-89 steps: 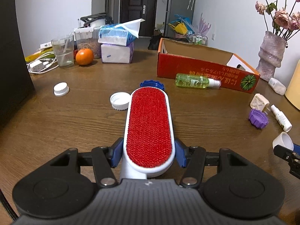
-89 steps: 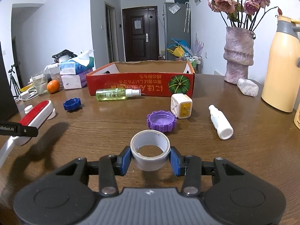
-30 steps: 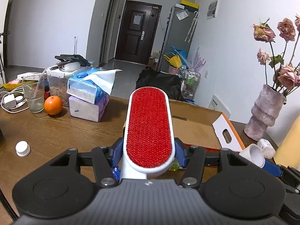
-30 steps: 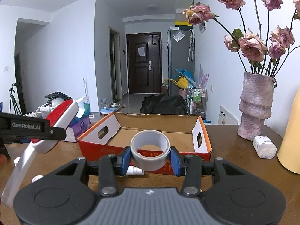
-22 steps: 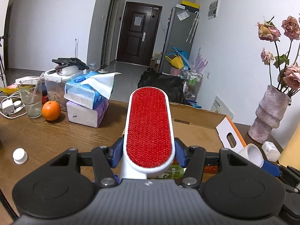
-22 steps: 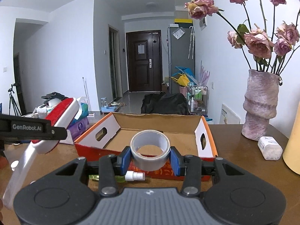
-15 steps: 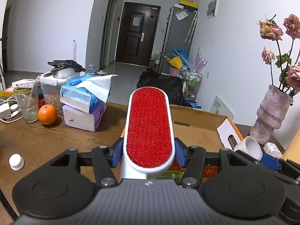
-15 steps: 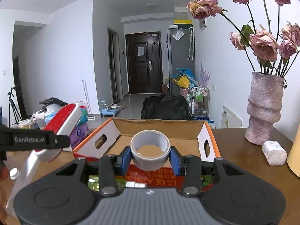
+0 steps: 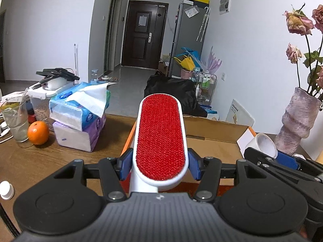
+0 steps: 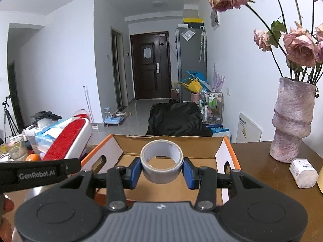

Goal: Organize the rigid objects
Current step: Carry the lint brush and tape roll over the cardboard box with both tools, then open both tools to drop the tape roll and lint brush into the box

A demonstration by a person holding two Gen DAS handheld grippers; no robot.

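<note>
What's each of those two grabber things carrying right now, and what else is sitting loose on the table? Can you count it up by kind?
Lint brush, held in the left gripper: 1
Tape roll, held in the right gripper: 1
Cardboard box: 1
Tissue packs: 2
Orange: 1
Drinking glass: 1
Vase: 1
White bottle cap: 1
Total: 9

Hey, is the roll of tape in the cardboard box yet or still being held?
Held, not in. The right gripper pinches the tape by its sides, above the open box.
</note>
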